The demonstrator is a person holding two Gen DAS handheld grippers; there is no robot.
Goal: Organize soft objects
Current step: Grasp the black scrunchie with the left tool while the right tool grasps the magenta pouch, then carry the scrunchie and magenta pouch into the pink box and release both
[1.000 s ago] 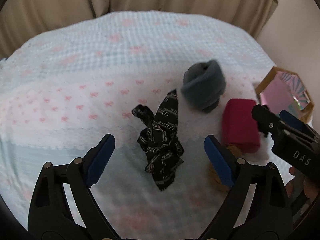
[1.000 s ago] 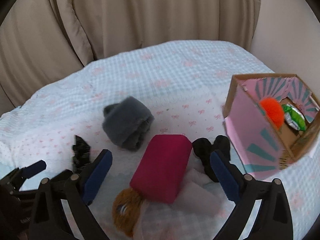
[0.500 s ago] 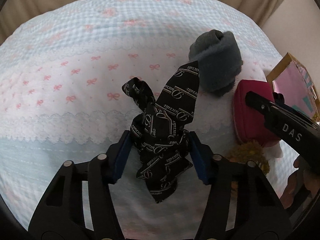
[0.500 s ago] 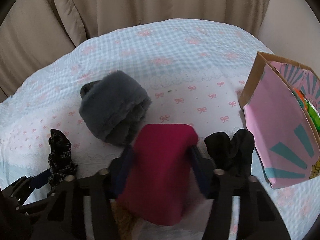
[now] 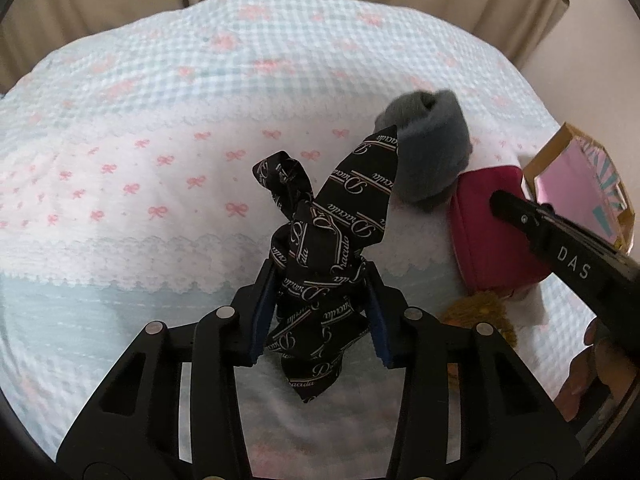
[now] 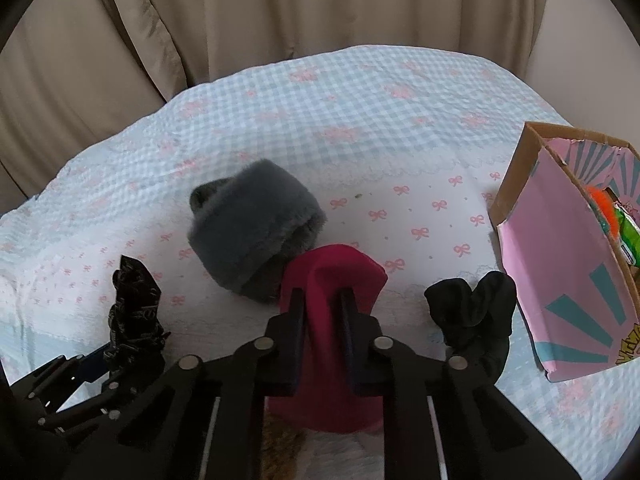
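My left gripper (image 5: 320,312) is shut on a black patterned scarf (image 5: 332,232) and holds it bunched just above the bedspread; the scarf also shows in the right wrist view (image 6: 134,312). My right gripper (image 6: 320,320) is shut on a magenta soft block (image 6: 332,280), squeezing it in the middle; the block also shows in the left wrist view (image 5: 488,220). A grey fluffy roll (image 6: 252,232) lies just behind the block and also shows in the left wrist view (image 5: 432,148). A black soft piece (image 6: 476,316) lies right of the block.
A pink cardboard box (image 6: 560,264) stands open at the right with orange and green items inside. A brown fuzzy thing (image 5: 476,316) lies under the magenta block. The checked bedspread (image 6: 320,120) reaches back to beige curtains (image 6: 280,12).
Both grippers went from open to shut: the left closed on the scarf and raised it, the right closed on the magenta block and pinched it.
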